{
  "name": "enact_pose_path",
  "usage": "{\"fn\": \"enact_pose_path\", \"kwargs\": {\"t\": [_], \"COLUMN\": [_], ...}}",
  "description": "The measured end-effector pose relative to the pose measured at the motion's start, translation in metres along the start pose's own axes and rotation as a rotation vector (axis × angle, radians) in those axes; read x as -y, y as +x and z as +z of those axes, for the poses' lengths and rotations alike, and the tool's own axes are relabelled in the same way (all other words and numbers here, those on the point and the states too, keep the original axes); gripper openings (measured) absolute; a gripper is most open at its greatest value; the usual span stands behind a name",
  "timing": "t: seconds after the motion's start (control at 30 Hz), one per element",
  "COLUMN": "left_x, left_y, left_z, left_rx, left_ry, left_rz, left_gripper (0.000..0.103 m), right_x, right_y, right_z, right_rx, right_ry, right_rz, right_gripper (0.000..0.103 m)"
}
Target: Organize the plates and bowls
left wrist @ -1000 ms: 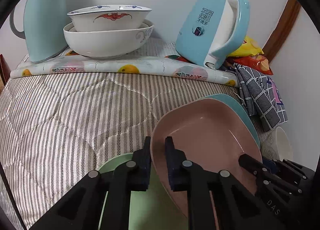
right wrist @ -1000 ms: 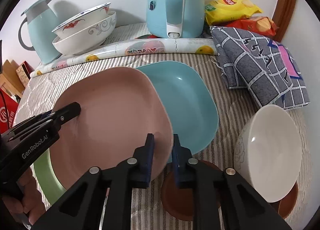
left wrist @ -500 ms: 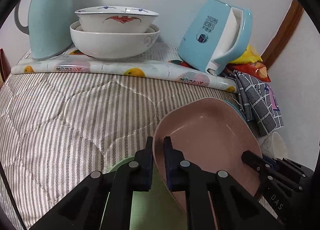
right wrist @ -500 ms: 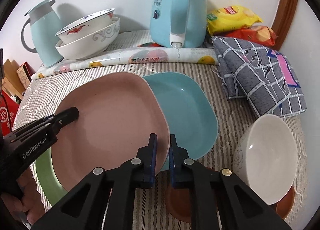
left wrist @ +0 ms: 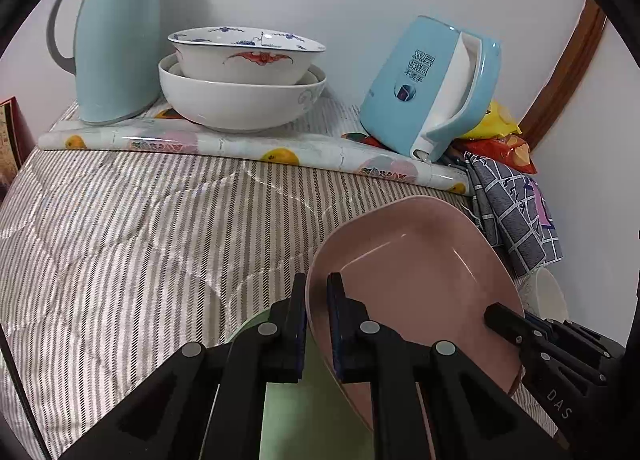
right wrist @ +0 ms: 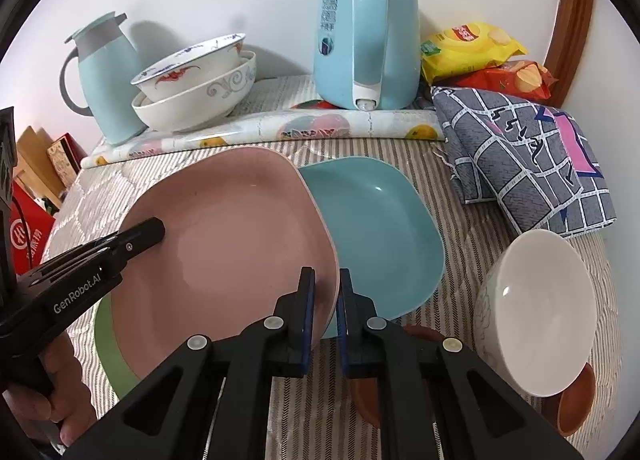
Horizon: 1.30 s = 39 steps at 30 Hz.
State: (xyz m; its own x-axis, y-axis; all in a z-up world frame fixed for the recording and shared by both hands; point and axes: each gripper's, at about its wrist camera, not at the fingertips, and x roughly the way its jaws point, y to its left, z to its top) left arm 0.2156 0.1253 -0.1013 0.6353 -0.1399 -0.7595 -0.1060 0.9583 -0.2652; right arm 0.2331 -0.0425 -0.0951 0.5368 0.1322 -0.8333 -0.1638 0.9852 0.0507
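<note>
A pink plate (left wrist: 416,276) (right wrist: 228,236) is held off the striped cloth by both grippers. My left gripper (left wrist: 317,292) is shut on its left rim; my right gripper (right wrist: 326,292) is shut on its right rim. A green plate (left wrist: 304,412) (right wrist: 108,344) lies under the pink plate's left side. A blue plate (right wrist: 380,228) lies flat to the right, partly under the pink plate's edge. A white bowl (right wrist: 540,320) sits tilted on brown dishes (right wrist: 572,408) at the right. Two stacked white bowls (left wrist: 244,88) (right wrist: 196,84) stand at the back.
A light blue jug (left wrist: 116,36) (right wrist: 104,72) and a blue kettle (left wrist: 432,84) (right wrist: 364,32) stand on a fruit-print mat (left wrist: 240,144) by the wall. A grey checked cloth (right wrist: 520,152) and snack bags (right wrist: 472,48) lie at back right.
The pink plate has risen and shifted left off the blue plate, showing more of the blue one. Both grippers stayed closed on its rims and moved with it.
</note>
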Motion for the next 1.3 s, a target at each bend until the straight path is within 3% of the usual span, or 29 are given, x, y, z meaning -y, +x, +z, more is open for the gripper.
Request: {"fn": "enact_pose_path", "kwargs": {"t": [0.67,1.3], "left_x": [-0.017,-0.051], "left_y": [-0.055,-0.044], "left_z": [-0.021,-0.059], "left_rx": [0.037,-0.005], "left_ry": [-0.038,-0.111], "left_rz": [0.078,0.169], "left_gripper": [0.010,0.010], "right_x": [-0.023,-0.053], "right_y": [-0.033,0.004], "right_z": [-0.019,-0.043], "right_rx": [0.044,-0.027], "right_ry": [-0.034,-0.147], "right_rz": [0.113,0.154], "right_gripper": [0.009,0.009]}}
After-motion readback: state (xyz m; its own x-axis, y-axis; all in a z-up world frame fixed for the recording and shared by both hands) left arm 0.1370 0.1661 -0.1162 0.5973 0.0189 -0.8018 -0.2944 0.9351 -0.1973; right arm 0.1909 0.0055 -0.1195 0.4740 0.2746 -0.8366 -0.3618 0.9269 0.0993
